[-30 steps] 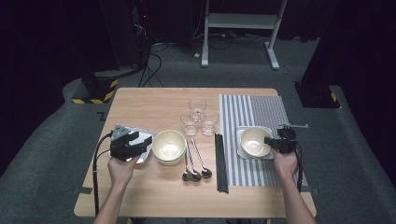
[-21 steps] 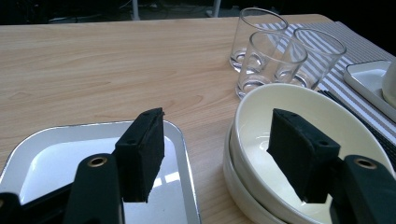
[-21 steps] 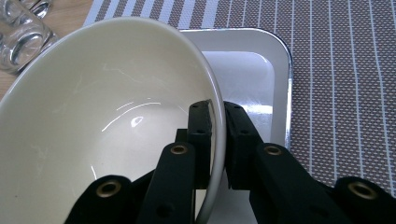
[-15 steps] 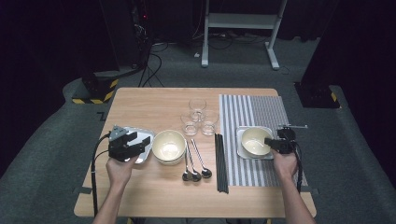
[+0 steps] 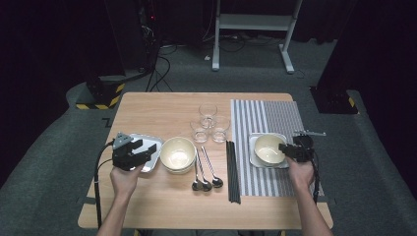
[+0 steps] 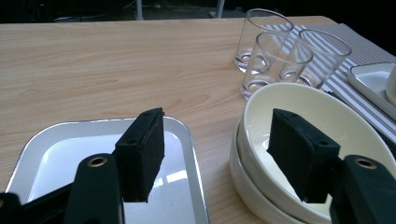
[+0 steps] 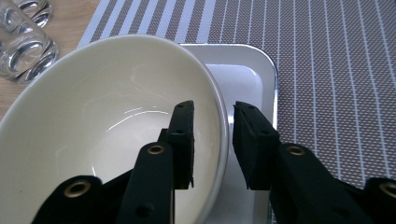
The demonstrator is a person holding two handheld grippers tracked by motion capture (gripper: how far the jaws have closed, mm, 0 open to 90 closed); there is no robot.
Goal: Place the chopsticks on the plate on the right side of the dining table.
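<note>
Seen from above: a wooden table (image 5: pixel 147 115) with a striped placemat (image 5: pixel 268 115) on its right half. On the placemat, a white rectangular tray (image 5: pixel 282 139) carrying a cream bowl (image 5: pixel 268 149). At that bowl's right rim, the right gripper (image 5: pixel 284 149), held in a hand. Jaws straddling the rim (image 7: pixel 223 121), one inside the bowl, one outside over the tray; just been opening, small gaps visible between pads and rim, so no longer clamped. On the left, the left gripper (image 5: pixel 147 150), jaws wide apart and holding nothing, hovering over the edge of a second, empty tray (image 6: pixel 56 154) and just beside a stack of cream bowls (image 6: pixel 299 107). Behind the stack, three clear glasses (image 5: pixel 210 123) clustered together. In the middle, three spoons (image 5: pixel 206 169) side by side, then black chopsticks (image 5: pixel 232 169) lying along the placemat's left edge.
</note>
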